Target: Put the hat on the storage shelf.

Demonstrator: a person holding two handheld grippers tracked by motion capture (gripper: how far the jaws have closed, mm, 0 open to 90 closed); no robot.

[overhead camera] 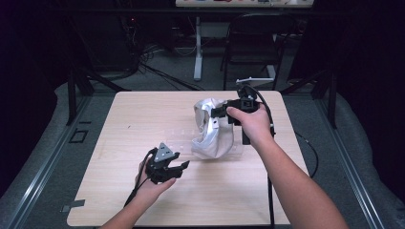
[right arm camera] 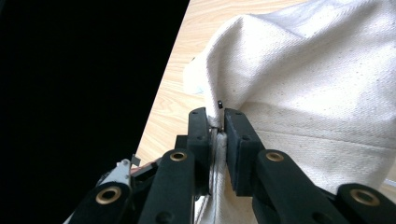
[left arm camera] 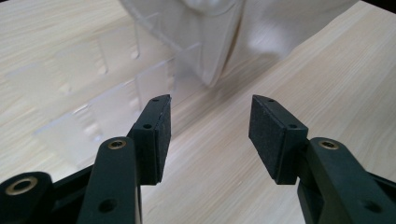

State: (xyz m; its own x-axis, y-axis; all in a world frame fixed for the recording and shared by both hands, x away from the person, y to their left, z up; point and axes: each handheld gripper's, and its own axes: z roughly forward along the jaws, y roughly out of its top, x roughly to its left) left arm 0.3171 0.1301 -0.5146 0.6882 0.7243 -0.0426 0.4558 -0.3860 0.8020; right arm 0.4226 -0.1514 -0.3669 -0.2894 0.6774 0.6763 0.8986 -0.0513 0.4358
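We have one worktop [overhead camera: 143, 200], a pale wood-grain board, and on its right half sits one white cloth bag [overhead camera: 210, 131], crumpled and partly raised. Under and beside the bag lies one clear plastic tray [overhead camera: 167, 138] with low dividers; in the left tool's view we see several of its compartments, but cannot count them exactly because the plastic is nearly see-through. The bag's lower edge rests over the tray's near corner in that view [left arm camera: 219, 51]. We hold two tools, one in each hand. The right tool [overhead camera: 220, 113] is at the bag's upper edge on the far right of the worktop, and its own view shows its two pads pressed together on a fold of the canvas [right arm camera: 217, 133], so it is clamped on the bag's hem. The left tool [overhead camera: 184, 165] sits low over the bare wood toward the near left, just short of the bag and the tray. Its two pads [left arm camera: 159, 135] stand apart with nothing between them, only wood grain showing in the gap. Behind the worktop we see one dark chair [overhead camera: 253, 43].
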